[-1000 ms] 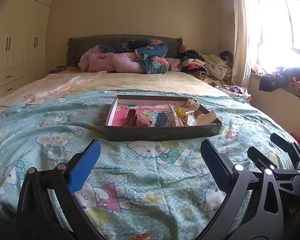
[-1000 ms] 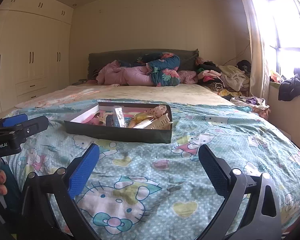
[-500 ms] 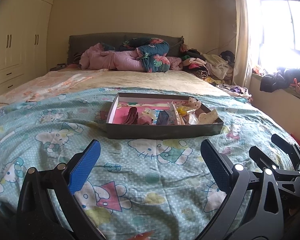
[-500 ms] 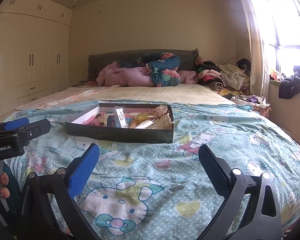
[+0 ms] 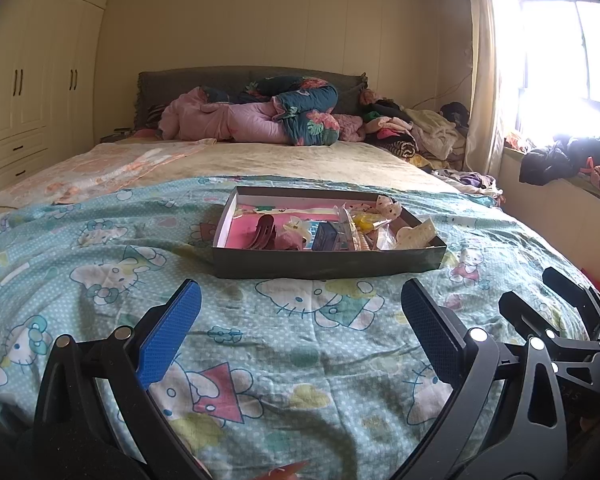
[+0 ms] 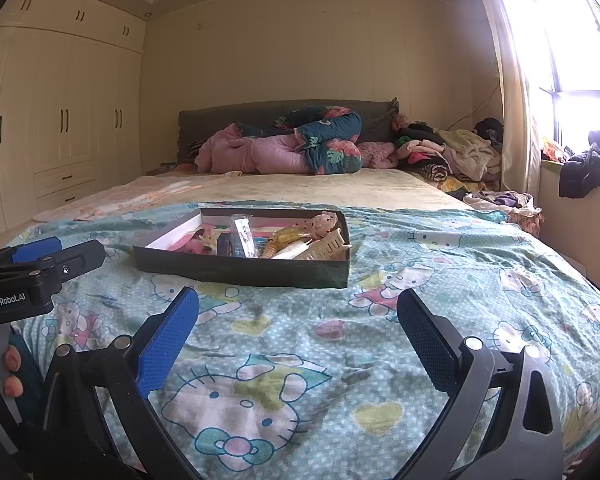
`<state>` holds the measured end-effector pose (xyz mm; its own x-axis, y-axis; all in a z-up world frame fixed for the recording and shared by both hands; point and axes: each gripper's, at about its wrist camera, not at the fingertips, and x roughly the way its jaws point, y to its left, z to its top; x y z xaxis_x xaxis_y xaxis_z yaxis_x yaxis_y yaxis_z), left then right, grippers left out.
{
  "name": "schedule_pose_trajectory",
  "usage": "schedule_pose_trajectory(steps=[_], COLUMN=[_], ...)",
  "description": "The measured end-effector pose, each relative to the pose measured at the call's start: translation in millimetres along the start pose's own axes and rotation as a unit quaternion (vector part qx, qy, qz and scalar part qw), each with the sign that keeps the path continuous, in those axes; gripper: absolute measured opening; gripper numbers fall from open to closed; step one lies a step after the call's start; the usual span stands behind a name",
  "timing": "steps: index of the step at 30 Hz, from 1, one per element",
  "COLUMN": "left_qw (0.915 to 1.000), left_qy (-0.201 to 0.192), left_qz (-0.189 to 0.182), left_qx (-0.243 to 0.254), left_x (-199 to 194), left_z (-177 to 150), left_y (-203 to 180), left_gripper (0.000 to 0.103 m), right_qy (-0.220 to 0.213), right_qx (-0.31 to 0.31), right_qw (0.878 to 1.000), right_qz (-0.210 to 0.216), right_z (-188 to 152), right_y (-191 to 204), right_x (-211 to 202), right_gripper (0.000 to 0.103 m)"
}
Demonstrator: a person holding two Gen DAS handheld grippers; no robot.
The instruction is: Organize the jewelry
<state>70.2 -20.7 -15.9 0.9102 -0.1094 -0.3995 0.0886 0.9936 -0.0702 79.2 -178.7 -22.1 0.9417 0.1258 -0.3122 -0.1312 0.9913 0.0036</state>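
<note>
Closing in a little on the box [image 5: 328,264] of jewelry [image 5: 340,228] mid-bed, well back from the blanket's [image 5: 300,352] near edge, left gripper [image 5: 300,320] and right gripper [image 6: 298,320] both hover spread and empty; nothing inside has shifted, so sorting progress stays unreadable.

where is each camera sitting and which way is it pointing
Left wrist: on the left hand-held gripper, low over the bedspread, facing the headboard; its open fingers and the right hand-held gripper show.
Right wrist: on the right hand-held gripper, same heading; its open fingers, the left one and fingertips show.
Shared: the dark tray of accessories.
</note>
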Motion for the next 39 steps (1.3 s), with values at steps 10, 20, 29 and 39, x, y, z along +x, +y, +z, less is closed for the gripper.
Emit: schedule_pose_trajectory(steps=[10,20,29,39], left_qw=[1.0,1.0,1.0,1.0], left_qy=[-0.001,-0.001,-0.002,-0.002], left_qz=[0.0,-0.001,-0.001,-0.001], left_qx=[0.0,0.0,-0.001,-0.001], left_x=[-0.5,-1.0,-1.0,-1.1], left_z=[-0.1,-0.3,0.2,-0.2], left_y=[-0.4,-0.5,-1.0,-1.1], left_gripper=[0.092,0.092,0.092,0.092], right_qy=[-0.008,-0.008,-0.011,-0.013], right_qx=[0.0,0.0,-0.001,-0.001], right_qw=[1.0,1.0,1.0,1.0], right_qz=[0.003,0.002,0.004,0.004], right_z=[3.1,3.5,3.7,3.7], right_y=[1.7,1.8,1.3,1.9], right_x=[-2.0,-2.2,-2.8,-3.5], right_gripper=[0.097,0.097,0.097,0.097])
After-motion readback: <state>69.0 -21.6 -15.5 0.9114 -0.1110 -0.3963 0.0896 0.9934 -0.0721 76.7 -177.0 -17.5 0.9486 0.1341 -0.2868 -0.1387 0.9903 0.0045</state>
